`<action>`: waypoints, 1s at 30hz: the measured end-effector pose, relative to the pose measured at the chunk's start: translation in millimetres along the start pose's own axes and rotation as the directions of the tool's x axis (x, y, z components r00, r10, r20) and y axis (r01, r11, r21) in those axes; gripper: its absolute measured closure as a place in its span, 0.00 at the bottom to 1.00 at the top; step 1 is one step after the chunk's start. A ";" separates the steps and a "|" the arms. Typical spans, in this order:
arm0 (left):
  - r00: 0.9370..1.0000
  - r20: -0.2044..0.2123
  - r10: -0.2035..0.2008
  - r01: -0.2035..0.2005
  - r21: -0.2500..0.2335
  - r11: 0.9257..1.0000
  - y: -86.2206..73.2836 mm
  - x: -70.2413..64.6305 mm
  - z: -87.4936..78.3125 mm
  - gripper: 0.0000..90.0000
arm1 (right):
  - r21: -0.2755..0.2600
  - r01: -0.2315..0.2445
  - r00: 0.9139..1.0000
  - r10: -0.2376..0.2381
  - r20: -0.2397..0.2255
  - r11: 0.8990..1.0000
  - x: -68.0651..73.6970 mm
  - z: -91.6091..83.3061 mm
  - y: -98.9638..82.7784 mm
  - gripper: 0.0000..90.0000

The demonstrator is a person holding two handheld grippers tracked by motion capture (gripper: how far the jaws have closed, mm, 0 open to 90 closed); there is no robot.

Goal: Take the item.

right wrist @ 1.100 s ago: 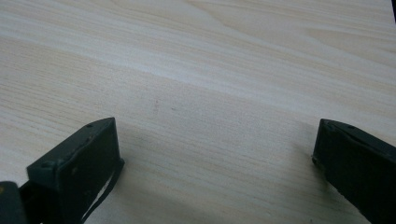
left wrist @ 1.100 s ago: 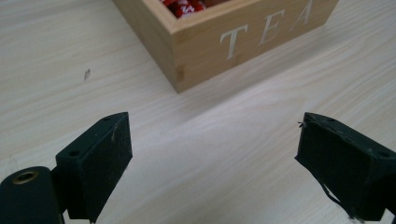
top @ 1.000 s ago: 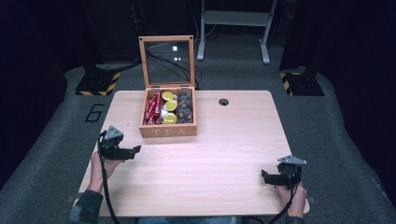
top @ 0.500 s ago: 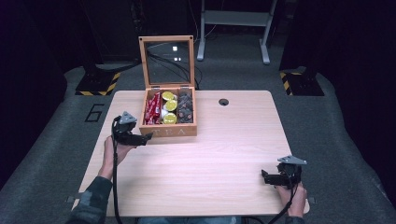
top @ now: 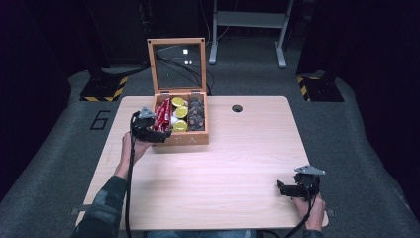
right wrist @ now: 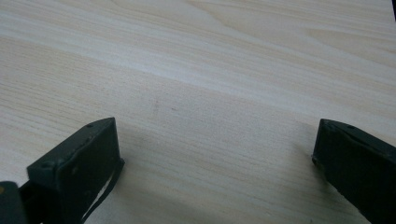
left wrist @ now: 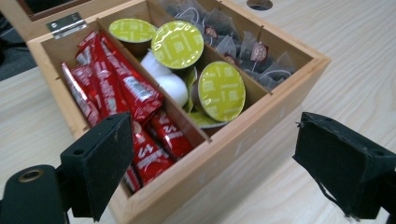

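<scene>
At the near left corner of the wooden tea box: my left gripper, jaws spread wide, nothing between the pads, one jaw over the box's left compartment, the other outside its front wall. Left compartment of the box: red sachets, packed lengthwise. Middle compartment: green-lidded capsules, some tilted on edge, beside a white capsule. Right compartment: dark tea bags. Behind the box: its glass lid, standing upright. Well right of the box, near the table's front edge: my right gripper, jaws wide apart, holding nothing, bare wood beneath.
</scene>
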State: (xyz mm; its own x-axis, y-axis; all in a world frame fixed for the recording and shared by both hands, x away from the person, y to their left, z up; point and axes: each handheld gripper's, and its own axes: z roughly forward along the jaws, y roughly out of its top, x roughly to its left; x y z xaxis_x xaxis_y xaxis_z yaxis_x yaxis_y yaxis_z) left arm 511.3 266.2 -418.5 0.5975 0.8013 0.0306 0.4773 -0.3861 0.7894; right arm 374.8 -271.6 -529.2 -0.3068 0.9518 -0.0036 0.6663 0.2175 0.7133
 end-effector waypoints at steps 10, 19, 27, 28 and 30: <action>1.000 0.018 0.020 -0.020 0.018 1.000 23.4 -0.3 26.4 0.17 | -0.002 0.003 1.000 -0.003 -0.003 1.000 -0.2 -0.2 -0.2 0.00; 0.999 0.024 0.046 -0.047 0.050 0.998 35.9 0.7 53.8 0.27 | -0.004 -0.001 1.000 0.001 -0.002 1.000 0.2 -0.3 -0.2 0.01; 0.999 0.002 0.047 -0.047 0.127 0.991 29.4 2.3 73.0 0.37 | -0.008 -0.011 1.000 0.011 0.006 1.000 1.4 0.1 0.0 0.01; 0.999 0.001 0.046 -0.046 0.131 0.990 29.0 2.4 73.9 0.39 | -0.004 0.002 1.000 -0.002 0.001 1.000 0.6 -0.4 -0.3 0.01; 0.999 -0.006 0.047 -0.046 0.134 0.990 28.8 3.2 74.9 0.41 | -0.004 0.000 1.000 0.000 0.003 1.000 0.7 -0.3 -0.2 0.01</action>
State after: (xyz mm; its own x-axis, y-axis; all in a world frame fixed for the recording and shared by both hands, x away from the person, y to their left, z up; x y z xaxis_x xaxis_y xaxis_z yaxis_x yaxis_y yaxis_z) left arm 575.2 223.4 -441.6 0.6151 0.7852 0.0717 0.5317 -0.4802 0.6976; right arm 374.2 -271.0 -529.1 -0.3052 0.9523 -0.0056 0.6635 0.2168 0.7161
